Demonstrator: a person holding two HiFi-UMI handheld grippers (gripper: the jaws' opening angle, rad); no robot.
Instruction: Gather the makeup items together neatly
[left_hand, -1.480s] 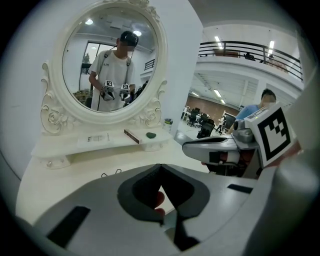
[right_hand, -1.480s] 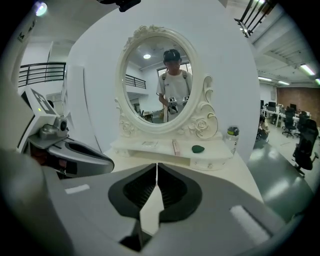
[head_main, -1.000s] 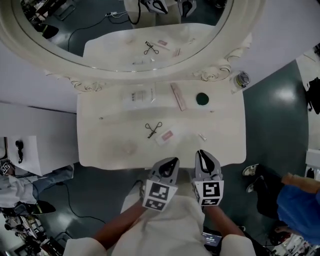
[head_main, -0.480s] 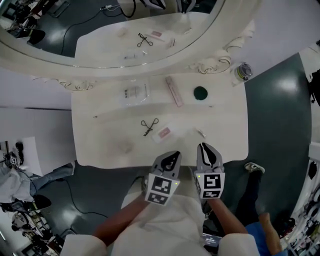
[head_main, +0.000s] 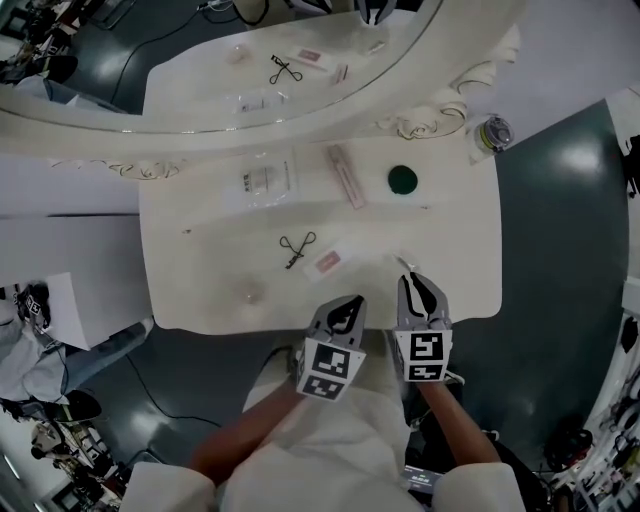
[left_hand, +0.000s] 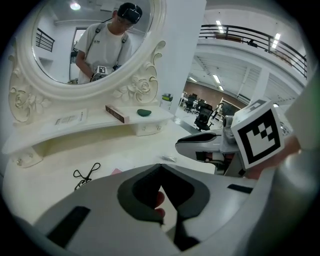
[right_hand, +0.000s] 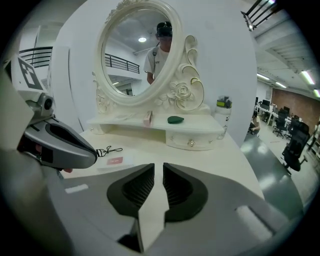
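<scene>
White dressing table (head_main: 200, 275) under an oval mirror (head_main: 250, 70) carries the makeup items, scattered. On the lower top lie an eyelash curler (head_main: 297, 248), a pink-labelled sachet (head_main: 326, 263) just beside it and, well to the right, a small white tube (head_main: 404, 265). On the raised shelf behind them sit a clear packet (head_main: 268, 181), a long pink box (head_main: 346, 176) and a green round piece (head_main: 402, 179). A bottle (head_main: 492, 133) stands at the shelf's right end. Two bare forearms reach up from the lower edge of the head view, side by side, each gripper tilted down toward the near edge of the table. The left gripper (head_main: 349, 304) hangs just off that edge, and the right gripper (head_main: 416, 284) is over it, its tips just short of the tube. Only the head view shows the whole spread of items. Only the gripper views show the person reflected in the mirror, and each catches the other gripper at its side. In the left gripper view the jaw tips meet with nothing between them, and a fingertip shows through the gap behind them. In the right gripper view the jaws have just been opening and stand a narrow slit apart, holding nothing, with bare tabletop showing through.
</scene>
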